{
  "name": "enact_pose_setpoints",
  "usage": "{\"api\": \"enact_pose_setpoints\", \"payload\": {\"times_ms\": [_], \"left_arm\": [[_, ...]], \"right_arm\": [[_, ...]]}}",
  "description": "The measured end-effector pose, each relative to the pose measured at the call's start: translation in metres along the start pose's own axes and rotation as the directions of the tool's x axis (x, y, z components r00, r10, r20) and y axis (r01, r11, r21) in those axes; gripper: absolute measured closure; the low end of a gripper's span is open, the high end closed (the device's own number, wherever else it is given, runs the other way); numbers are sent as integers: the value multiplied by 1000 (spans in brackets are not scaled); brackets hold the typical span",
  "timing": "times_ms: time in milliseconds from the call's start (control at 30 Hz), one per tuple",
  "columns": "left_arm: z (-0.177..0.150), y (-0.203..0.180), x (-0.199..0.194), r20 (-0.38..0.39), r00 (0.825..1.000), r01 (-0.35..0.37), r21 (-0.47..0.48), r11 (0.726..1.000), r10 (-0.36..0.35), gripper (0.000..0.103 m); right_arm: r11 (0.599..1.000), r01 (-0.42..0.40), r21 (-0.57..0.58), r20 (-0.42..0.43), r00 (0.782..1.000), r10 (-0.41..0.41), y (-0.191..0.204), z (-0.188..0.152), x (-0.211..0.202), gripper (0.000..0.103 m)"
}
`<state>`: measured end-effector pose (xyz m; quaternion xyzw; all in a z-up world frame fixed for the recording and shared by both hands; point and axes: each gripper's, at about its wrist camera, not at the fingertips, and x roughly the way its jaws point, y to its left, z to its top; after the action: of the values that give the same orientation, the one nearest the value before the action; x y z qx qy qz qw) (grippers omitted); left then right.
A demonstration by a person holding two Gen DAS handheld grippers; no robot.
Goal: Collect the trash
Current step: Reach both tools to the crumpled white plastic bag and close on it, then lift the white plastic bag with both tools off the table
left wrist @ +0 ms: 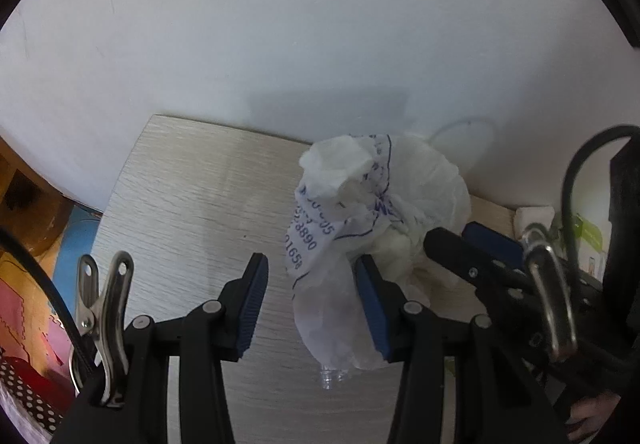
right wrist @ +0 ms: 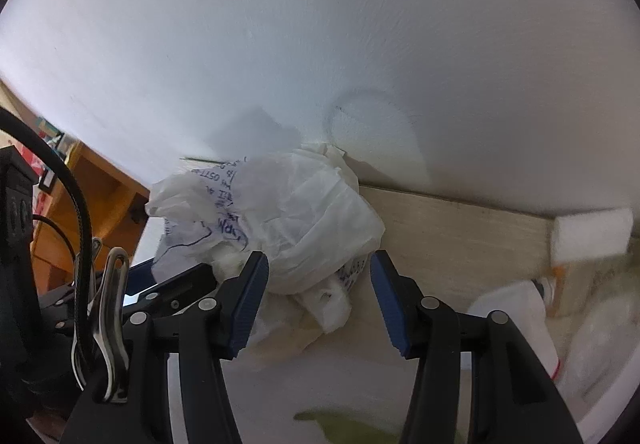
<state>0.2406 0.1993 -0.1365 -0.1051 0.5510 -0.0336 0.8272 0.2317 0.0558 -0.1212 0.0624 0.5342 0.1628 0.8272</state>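
Observation:
A crumpled white plastic bag (left wrist: 360,196) with blue print sits on the light wooden table (left wrist: 180,204) against the wall. My left gripper (left wrist: 312,308) stands open over the bag's near end. The bag's lower fold lies along the right pad, while the left pad is over bare table. A clear plastic piece (left wrist: 332,376) pokes out below the bag. In the right wrist view the bag (right wrist: 296,220) fills the left half of my open right gripper (right wrist: 320,304); its right pad is clear of it. The other gripper's fingers (right wrist: 176,284) reach in from the left.
A white wall (left wrist: 320,24) rises right behind the table. A white block (right wrist: 592,236) stands at the wall on the right, with a white plastic container (right wrist: 516,320) near it. A wooden shelf (right wrist: 92,196) lies beyond the table's left edge.

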Motion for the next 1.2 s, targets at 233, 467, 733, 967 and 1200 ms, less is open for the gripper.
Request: {"api": "enact_pose_setpoints", "payload": {"times_ms": [233, 467, 733, 967, 1200], "left_arm": [[-2, 6, 8, -21, 998, 55, -10, 998, -55, 58], [-9, -4, 4, -17, 997, 76, 54, 996, -75, 71], [-26, -21, -17, -22, 990, 140, 138, 980, -138, 85], [-39, -28, -43, 9, 984, 172, 178, 969, -176, 87], [-46, -8, -65, 21, 980, 193, 174, 966, -200, 87]], "right_arm": [[999, -36, 12, -22, 999, 36, -8, -2, 14, 49], [995, -93, 21, -29, 995, 93, -5, -8, 8, 82], [997, -74, 3, -2, 997, 74, -7, -29, -34, 90], [996, -82, 34, 60, 995, 80, -6, -43, -69, 90], [995, -95, 37, 88, 992, 91, -5, -58, -91, 90]]}}
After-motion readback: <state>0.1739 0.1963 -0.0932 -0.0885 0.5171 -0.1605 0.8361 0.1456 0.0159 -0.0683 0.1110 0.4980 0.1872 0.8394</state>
